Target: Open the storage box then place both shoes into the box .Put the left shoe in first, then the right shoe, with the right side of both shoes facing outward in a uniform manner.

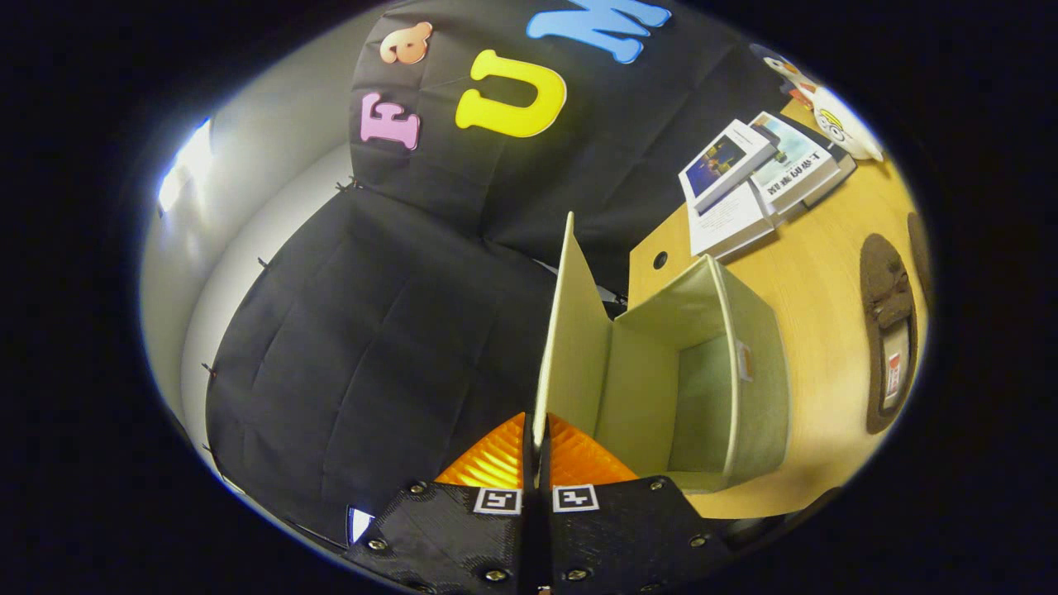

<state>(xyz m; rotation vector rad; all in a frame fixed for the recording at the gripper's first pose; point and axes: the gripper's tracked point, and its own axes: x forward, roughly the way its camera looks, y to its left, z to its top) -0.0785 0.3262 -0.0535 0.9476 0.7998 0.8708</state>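
A pale green fabric storage box (748,364) stands on the wooden table (818,273), and its inside is bare. Its lid (570,330) is raised on edge, swung away from the box's mouth. My gripper (536,442) is shut on the near edge of that lid, which is pinched between the two fingers. A dark brown shoe (888,330) lies on the table beyond the box, sole inward, with a light insole showing. The edge of a second dark shoe (917,248) shows just past it.
A stack of books (756,182) lies at the far end of the table, with a white plush toy (831,116) behind it. A small round hole (660,259) sits in the table near the corner. The black cloth wall runs along the table's side.
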